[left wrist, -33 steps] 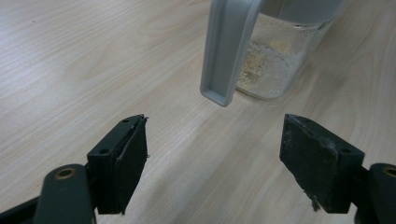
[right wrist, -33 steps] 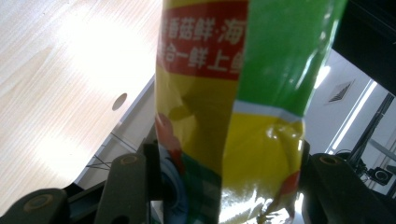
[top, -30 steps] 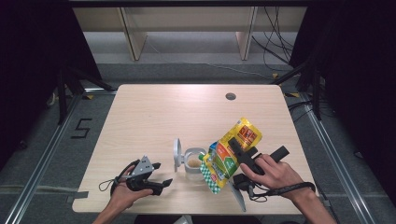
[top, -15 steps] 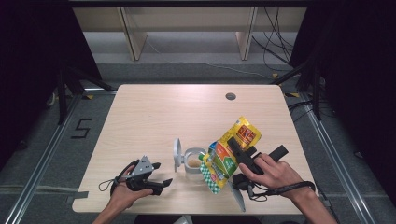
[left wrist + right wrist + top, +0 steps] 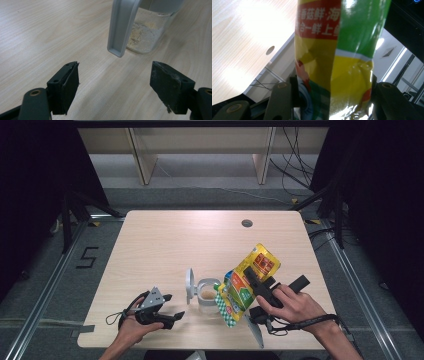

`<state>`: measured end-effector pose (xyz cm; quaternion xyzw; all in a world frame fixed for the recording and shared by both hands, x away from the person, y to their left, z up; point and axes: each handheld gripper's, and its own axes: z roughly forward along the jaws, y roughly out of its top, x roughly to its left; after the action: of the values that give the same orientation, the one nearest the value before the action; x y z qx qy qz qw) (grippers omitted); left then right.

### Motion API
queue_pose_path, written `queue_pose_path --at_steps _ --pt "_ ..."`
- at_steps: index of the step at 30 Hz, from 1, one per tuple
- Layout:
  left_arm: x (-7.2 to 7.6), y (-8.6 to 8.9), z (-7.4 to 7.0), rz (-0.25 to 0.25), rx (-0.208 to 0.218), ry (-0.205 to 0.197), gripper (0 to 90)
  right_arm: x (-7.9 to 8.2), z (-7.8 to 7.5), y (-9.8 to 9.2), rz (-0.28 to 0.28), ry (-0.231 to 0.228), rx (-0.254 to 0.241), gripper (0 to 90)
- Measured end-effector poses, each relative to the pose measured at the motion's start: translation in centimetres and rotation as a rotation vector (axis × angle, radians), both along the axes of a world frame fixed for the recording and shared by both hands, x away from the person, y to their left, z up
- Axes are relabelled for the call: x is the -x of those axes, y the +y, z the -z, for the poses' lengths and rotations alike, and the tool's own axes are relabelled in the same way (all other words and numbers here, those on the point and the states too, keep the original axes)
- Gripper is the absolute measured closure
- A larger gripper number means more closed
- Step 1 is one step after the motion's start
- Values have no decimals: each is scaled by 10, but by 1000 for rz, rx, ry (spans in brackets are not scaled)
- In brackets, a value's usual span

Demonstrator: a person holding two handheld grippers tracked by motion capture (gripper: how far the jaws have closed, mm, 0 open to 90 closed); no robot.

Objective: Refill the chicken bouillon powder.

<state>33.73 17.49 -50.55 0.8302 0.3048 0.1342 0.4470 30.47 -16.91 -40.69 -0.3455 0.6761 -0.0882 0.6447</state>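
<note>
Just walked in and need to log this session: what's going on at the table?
A person is working with a gripper in each hand. The right gripper is clamped on a yellow-green pouch, tilted with its lower end over a small clear jar whose lid is flipped open. The jar has some pale powder at the bottom. The left gripper rests open on the table just left of the jar, holding nothing.

The pouch (image 5: pixel 332 62) carries a red band with yellow Chinese characters, reading roughly "香菇鲜·海" above "合一鲜上". On the floor left of the table (image 5: pixel 165 240), a marking (image 5: pixel 87 257) reads 5.
</note>
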Motion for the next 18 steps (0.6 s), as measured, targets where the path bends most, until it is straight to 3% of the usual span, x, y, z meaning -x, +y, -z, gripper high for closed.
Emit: queue_pose_path --at_steps 1,2,13,18 --pt "0 0 0 -4 -3 -7 230 1 0 0 -7 -8 -2 536" --pt "0 0 0 -4 -4 -7 230 0 -2 1 -19 -22 40 536" --pt "0 0 0 2 -3 1 230 1 -1 2 -25 -7 50 539" --pt "0 0 0 4 -4 3 230 2 0 1 -24 -3 31 541"
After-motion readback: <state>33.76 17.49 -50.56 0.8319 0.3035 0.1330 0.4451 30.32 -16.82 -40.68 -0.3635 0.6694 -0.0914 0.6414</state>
